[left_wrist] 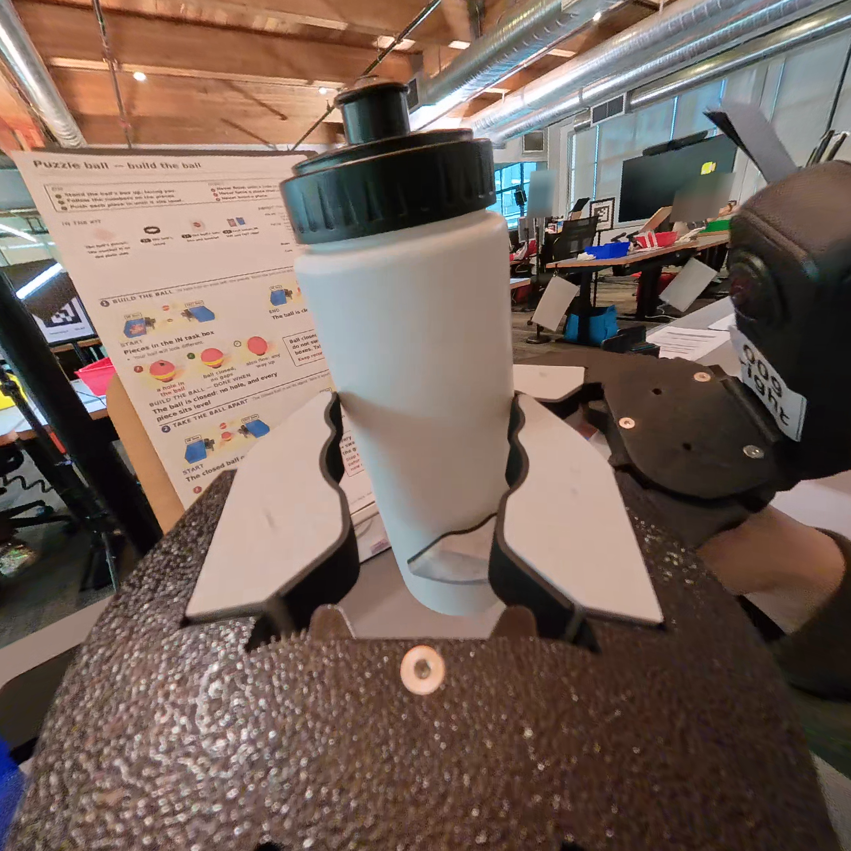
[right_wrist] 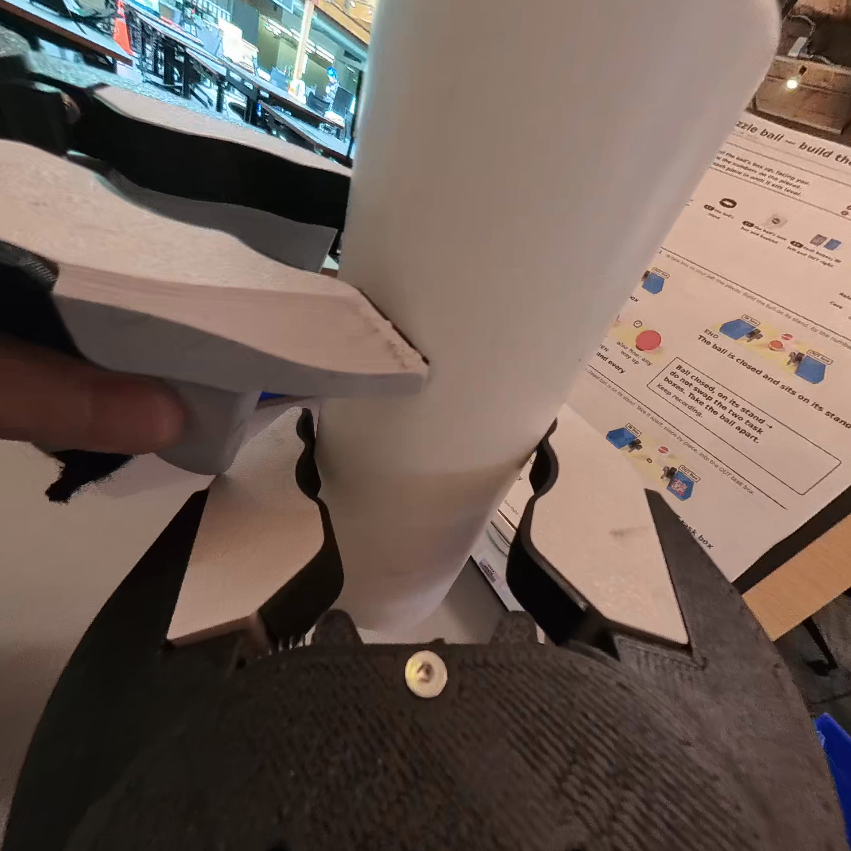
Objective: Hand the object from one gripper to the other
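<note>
Gripping white bottle (left_wrist: 405, 368) low on body, left gripper (left_wrist: 426, 488) pinches it upright, mid-air. Right gripper (right_wrist: 426, 497) also pinches bottle (right_wrist: 506, 230) near base. Handover midway, by look: both hold; one release left. Which side receives unclear.

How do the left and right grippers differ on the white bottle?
Finish: the left gripper has a speckled, glittery body; the right gripper is matte black.
Approach: they come at the bottle from different sides, so the left's finger crosses sideways in the right wrist view.
Position: that finger meets the bottle just past the right's fingertips.
Shared: white-faced fingers with wavy black pads, both apparently closed on the bottle.
</note>
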`<action>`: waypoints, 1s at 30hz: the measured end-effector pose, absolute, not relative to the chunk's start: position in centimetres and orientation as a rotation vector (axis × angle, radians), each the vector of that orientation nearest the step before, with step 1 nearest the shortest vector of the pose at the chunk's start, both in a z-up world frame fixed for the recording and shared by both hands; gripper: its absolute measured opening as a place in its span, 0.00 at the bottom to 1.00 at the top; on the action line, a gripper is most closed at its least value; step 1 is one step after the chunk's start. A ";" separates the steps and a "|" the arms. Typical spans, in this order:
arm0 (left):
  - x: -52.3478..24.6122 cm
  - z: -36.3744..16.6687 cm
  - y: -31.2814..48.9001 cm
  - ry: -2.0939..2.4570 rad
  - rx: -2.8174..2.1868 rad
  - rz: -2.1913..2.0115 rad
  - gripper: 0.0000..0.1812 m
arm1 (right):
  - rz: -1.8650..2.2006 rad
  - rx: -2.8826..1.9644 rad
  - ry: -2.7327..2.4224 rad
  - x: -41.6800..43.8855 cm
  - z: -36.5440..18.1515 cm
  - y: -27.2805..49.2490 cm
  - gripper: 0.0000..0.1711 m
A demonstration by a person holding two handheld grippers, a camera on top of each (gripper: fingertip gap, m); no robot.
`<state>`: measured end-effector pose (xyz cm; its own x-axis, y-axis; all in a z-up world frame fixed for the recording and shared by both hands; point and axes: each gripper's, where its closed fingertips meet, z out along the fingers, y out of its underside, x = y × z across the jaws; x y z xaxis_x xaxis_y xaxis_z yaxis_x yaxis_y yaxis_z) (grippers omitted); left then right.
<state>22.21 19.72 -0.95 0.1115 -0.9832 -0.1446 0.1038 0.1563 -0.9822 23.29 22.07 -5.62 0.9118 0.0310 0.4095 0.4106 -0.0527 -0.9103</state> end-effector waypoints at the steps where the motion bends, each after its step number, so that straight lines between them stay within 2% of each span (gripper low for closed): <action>1: 22.1 -0.7 19.6 1.114 -1.053 -1.080 0.37 | -0.314 -1.602 -0.342 23.4 -5.5 22.1 0.54; 2: 21.7 -0.2 19.6 1.082 -1.031 -1.105 0.36 | -0.324 -1.597 -0.327 23.8 -5.4 22.0 0.54; 5: 20.0 1.7 20.6 0.958 -1.011 -1.181 0.42 | -0.332 -1.616 -0.265 26.1 -5.6 21.4 0.54; 8: 19.4 2.0 21.2 0.952 -1.004 -1.220 0.41 | -0.353 -1.620 -0.137 30.0 -4.7 19.1 0.54; 17: 20.8 -0.9 22.2 1.090 -1.104 -1.204 0.36 | -0.447 -2.012 0.447 49.8 -7.8 7.5 0.54; 23: 20.9 -1.4 22.2 1.112 -1.117 -1.246 0.34 | -0.306 -2.477 0.661 58.1 -14.6 4.1 0.53; 26: 20.7 -1.3 22.5 1.107 -1.111 -1.250 0.33 | -0.294 -2.680 0.738 59.3 -19.6 1.9 0.54; 30: 20.4 -1.4 23.0 1.099 -1.118 -1.257 0.32 | -0.237 -2.711 0.852 59.8 -23.6 0.8 0.54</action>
